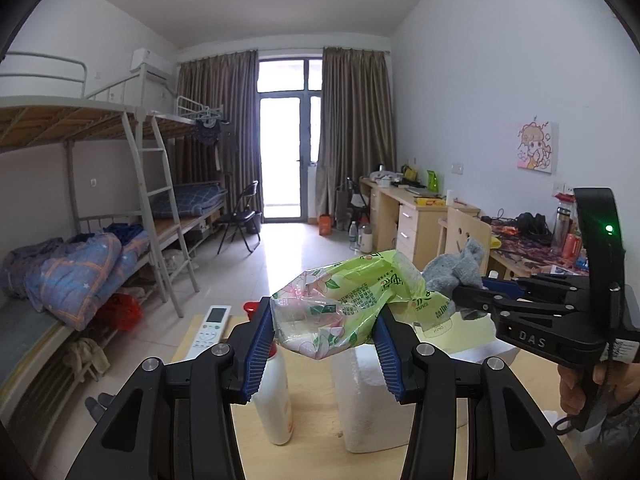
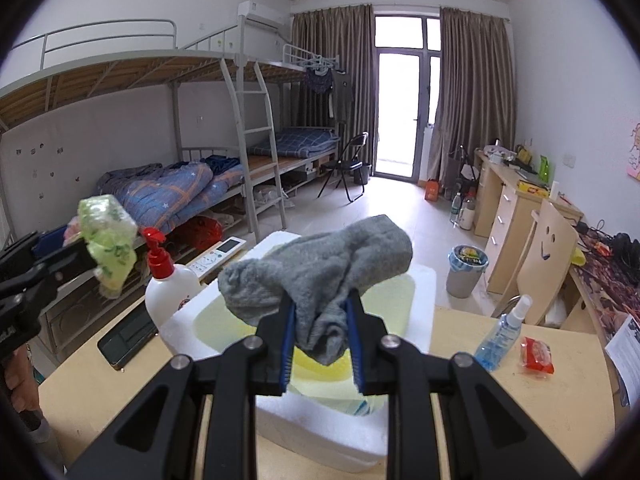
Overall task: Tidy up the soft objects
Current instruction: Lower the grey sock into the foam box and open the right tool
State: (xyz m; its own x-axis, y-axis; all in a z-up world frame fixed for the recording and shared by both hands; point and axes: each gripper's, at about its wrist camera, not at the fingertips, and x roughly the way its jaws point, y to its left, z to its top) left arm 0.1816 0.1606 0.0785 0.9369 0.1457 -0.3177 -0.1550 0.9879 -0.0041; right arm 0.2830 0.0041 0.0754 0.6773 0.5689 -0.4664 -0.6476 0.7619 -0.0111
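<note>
A: Why are we hovering above the foam box [image 2: 416, 280] on the counter [image 2: 500, 396]?
B: Both soft things go inside. Left tongs [image 1: 324, 340] pinch the tissue pack [image 1: 352, 300]; right tongs [image 2: 322, 336] clamp the grey sock [image 2: 320, 268]

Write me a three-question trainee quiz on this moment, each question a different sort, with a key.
1. True or false: the left tool grips a crumpled green floral plastic tissue pack.
2. What does the right tool hold? A) red snack packet B) grey knitted sock C) blue spray bottle
3. Fill in: below both tools sits a white ____ box with a pale yellow inside.

Key: 1 true. 2 B, the grey knitted sock. 3 foam.
</note>
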